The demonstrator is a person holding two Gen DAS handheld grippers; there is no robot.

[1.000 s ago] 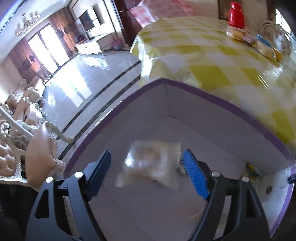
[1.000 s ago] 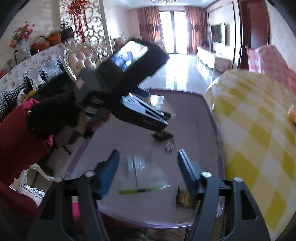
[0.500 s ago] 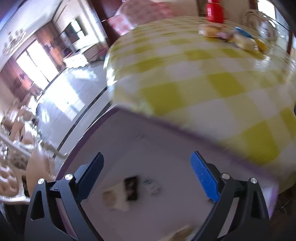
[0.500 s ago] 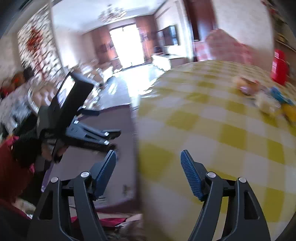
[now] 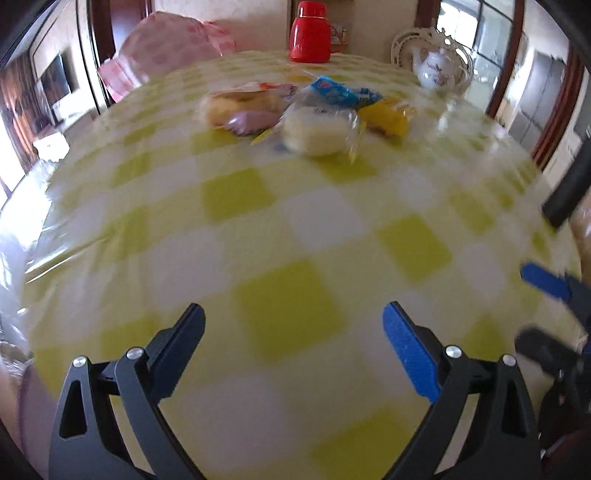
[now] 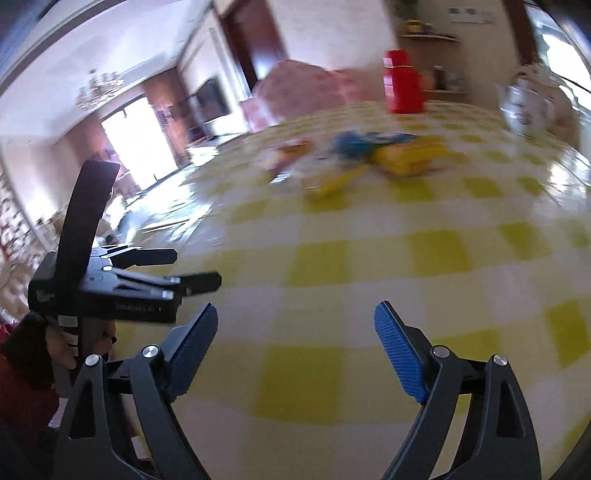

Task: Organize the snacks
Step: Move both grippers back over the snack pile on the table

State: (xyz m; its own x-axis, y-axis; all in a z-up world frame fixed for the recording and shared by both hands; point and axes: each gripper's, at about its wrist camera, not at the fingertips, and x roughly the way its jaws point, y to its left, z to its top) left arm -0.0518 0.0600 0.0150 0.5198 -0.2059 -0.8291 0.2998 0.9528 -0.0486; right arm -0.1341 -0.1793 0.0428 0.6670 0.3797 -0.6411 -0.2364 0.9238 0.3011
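Observation:
Several wrapped snacks lie in a pile at the far side of the yellow-checked table (image 5: 288, 236): a pale bread bun in a clear wrapper (image 5: 317, 131), a blue packet (image 5: 340, 92), a yellow packet (image 5: 386, 118), an orange-brown bun (image 5: 236, 105) and a purple one (image 5: 251, 122). In the right wrist view the pile (image 6: 369, 155) is blurred. My left gripper (image 5: 293, 325) is open and empty above the near table. My right gripper (image 6: 295, 325) is open and empty; it also shows at the right edge of the left wrist view (image 5: 550, 291). The left gripper shows at the left of the right wrist view (image 6: 122, 280).
A red thermos (image 5: 309, 31) stands at the table's far edge, also in the right wrist view (image 6: 402, 83). A white teapot in a wire basket (image 5: 437, 68) stands at the far right. A pink cushion (image 5: 166, 48) lies behind the table.
Both grippers swung up from the purple-rimmed box beside the table, where a clear snack bag was let go, and now face the snack pile across the table.

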